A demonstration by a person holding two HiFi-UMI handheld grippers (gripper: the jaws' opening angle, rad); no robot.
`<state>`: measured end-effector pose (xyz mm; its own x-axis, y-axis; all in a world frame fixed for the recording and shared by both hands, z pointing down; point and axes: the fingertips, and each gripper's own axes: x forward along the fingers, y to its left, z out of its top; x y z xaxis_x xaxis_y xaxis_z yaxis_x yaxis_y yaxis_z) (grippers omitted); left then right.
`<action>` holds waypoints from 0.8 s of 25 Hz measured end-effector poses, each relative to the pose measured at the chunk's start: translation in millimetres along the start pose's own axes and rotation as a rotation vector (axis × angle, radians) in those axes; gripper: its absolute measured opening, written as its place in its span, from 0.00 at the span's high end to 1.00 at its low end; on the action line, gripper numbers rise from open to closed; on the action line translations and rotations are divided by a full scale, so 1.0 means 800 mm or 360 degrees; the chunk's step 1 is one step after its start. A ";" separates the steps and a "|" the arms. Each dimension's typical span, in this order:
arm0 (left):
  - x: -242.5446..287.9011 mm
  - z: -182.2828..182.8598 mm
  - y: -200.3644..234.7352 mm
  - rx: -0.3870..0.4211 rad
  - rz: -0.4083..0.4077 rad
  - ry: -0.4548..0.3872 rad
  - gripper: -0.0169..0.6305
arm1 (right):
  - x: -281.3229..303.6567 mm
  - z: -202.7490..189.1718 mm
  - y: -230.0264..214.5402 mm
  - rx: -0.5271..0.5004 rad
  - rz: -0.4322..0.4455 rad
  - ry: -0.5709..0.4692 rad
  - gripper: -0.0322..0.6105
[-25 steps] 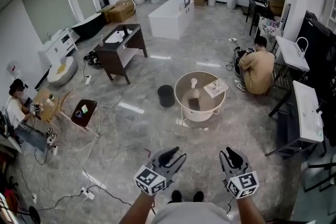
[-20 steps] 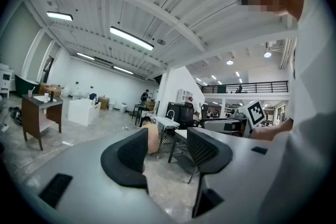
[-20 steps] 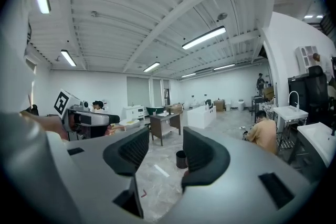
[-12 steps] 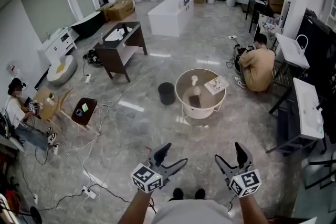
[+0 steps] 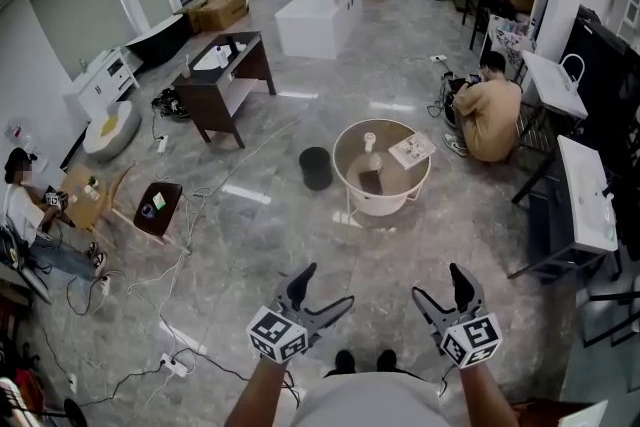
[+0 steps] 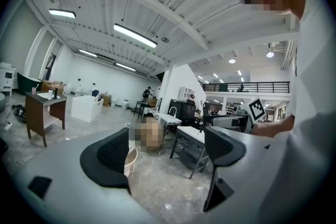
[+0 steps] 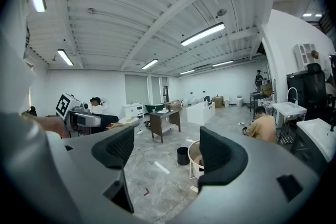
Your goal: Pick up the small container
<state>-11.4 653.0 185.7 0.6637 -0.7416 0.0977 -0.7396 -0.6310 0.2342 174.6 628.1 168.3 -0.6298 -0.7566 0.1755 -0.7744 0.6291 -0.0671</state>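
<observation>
The left gripper [image 5: 329, 283] and right gripper [image 5: 438, 280] hover over the floor [image 5: 260, 245]; their jaws have just been opening and stand wide apart, with nothing between them. The small white container [image 5: 369, 155] stands near the round tabletop's [image 5: 345, 147] far-left edge, well apart from both.

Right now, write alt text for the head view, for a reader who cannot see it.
The left tongs and right tongs, open and empty, jaws just opened, point across a grey floor toward a round table bearing a small white container. A black bin stands left of the table; a person sits on the floor to its right.
</observation>
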 end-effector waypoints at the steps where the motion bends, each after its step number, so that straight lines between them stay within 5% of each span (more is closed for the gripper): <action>1: -0.001 -0.001 0.004 -0.0002 0.0000 0.0006 0.27 | 0.003 -0.002 0.002 -0.0006 -0.0003 0.0008 0.32; 20: 0.025 -0.016 0.070 0.0000 -0.0086 0.0073 0.27 | 0.077 -0.032 0.015 -0.0007 -0.0062 0.0107 0.34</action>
<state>-38.1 605.5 213.1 0.7069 -0.6954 0.1291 -0.7026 -0.6697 0.2405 128.2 593.5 203.3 -0.5936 -0.7670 0.2437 -0.7980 0.6001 -0.0548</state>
